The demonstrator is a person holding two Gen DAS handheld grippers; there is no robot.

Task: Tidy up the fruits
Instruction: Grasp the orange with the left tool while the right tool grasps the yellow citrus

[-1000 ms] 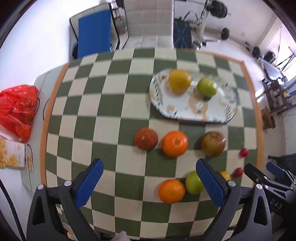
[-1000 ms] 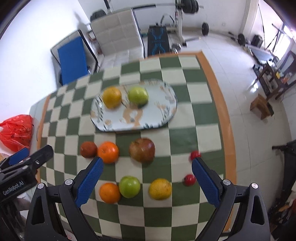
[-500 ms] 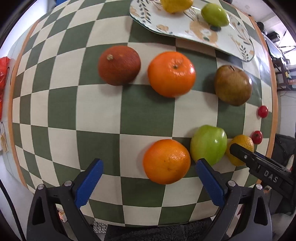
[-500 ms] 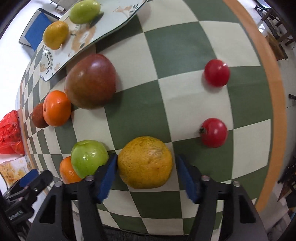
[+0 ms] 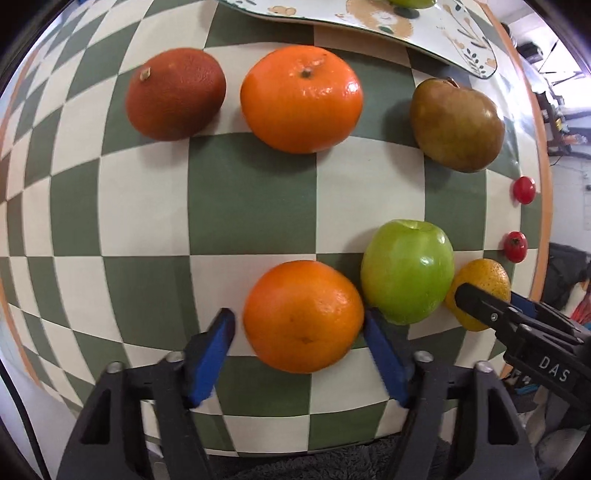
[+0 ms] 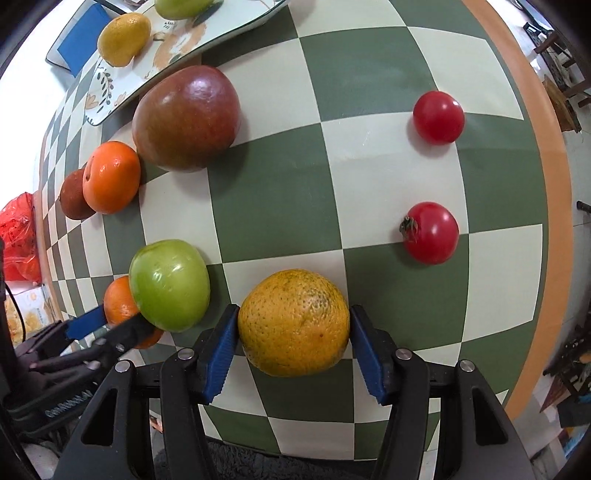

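My left gripper [image 5: 301,328] points down over an orange [image 5: 303,317] on the checkered table. Its jaws are closing: the right pad touches the fruit, and a sliver of gap shows at the left pad [image 5: 218,339]. A green apple [image 5: 406,271] lies against that orange. My right gripper [image 6: 293,325] is shut on a speckled yellow orange [image 6: 293,321], with both pads against its sides. A patterned plate [image 6: 122,96] at the back holds a yellow citrus [image 6: 123,38] and a green apple [image 6: 181,7].
A dark red-brown fruit [image 5: 175,94], a tangerine [image 5: 301,98] and a brownish-red apple [image 5: 456,123] lie in a row before the plate. Two cherry tomatoes [image 6: 437,117] [image 6: 430,232] sit near the table's orange right border [image 6: 554,184]. A red bag [image 6: 18,236] lies off the left.
Both grippers have come down close to the table. The right jaws closed onto the yellow orange. The left jaws have narrowed around the orange over the last half second.
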